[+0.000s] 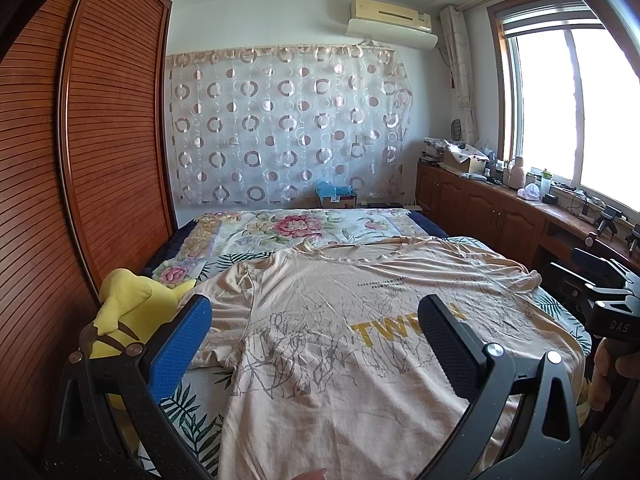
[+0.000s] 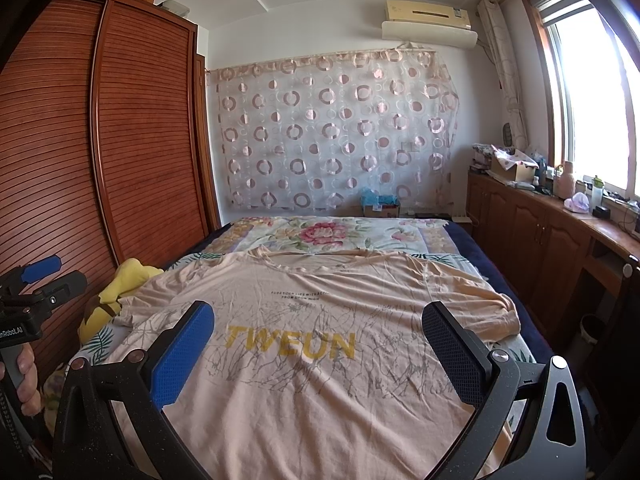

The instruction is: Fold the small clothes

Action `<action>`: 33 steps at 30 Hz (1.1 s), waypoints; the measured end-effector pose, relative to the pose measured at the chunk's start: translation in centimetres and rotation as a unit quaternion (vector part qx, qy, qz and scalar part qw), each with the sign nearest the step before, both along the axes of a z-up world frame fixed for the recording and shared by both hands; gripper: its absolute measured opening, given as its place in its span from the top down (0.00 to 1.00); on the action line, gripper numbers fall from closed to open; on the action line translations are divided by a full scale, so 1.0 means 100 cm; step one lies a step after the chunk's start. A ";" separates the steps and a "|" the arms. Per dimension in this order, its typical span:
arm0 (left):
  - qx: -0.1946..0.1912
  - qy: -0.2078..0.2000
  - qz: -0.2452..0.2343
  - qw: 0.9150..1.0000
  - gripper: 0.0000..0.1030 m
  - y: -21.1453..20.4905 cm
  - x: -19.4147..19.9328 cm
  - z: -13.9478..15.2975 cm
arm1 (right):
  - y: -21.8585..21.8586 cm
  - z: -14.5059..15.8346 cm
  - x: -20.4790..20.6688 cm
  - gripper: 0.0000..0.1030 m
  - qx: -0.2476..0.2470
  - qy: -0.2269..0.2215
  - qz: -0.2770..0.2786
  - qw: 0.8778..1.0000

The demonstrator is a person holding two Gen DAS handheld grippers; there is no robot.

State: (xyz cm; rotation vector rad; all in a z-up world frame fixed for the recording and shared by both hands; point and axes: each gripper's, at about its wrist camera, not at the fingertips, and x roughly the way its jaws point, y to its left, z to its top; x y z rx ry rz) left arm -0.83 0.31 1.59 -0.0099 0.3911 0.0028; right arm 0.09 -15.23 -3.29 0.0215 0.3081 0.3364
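On the flowered bed [image 2: 400, 232], from the left: yellow plush toy [image 1: 132, 300], then the left gripper [image 1: 316, 320] spread wide, empty, above the flat peach printed T-shirt [image 2: 320, 380]; right gripper [image 2: 320, 324] likewise agape over it.

Peach, florals and warm wood

A peach T-shirt [image 2: 320, 360] printed with yellow letters and grey branches is seen; beyond the T-shirt, a pink-flowered quilt [image 2: 328, 234]; left of it, a yellow plush toy [image 2: 120, 280] and reddish-brown slatted wardrobe [image 2: 140, 140].
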 end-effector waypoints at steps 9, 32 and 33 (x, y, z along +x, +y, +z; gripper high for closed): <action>0.001 -0.001 0.000 1.000 0.00 0.000 0.000 0.000 | 0.000 0.001 0.000 0.00 0.001 -0.001 0.001 1.000; 0.001 0.024 0.004 1.000 0.00 0.002 0.011 0.001 | 0.009 -0.009 0.015 0.00 -0.001 0.014 0.032 0.999; 0.004 0.028 0.006 1.000 0.00 0.003 0.014 -0.004 | 0.009 -0.009 0.016 0.00 -0.002 0.015 0.033 0.999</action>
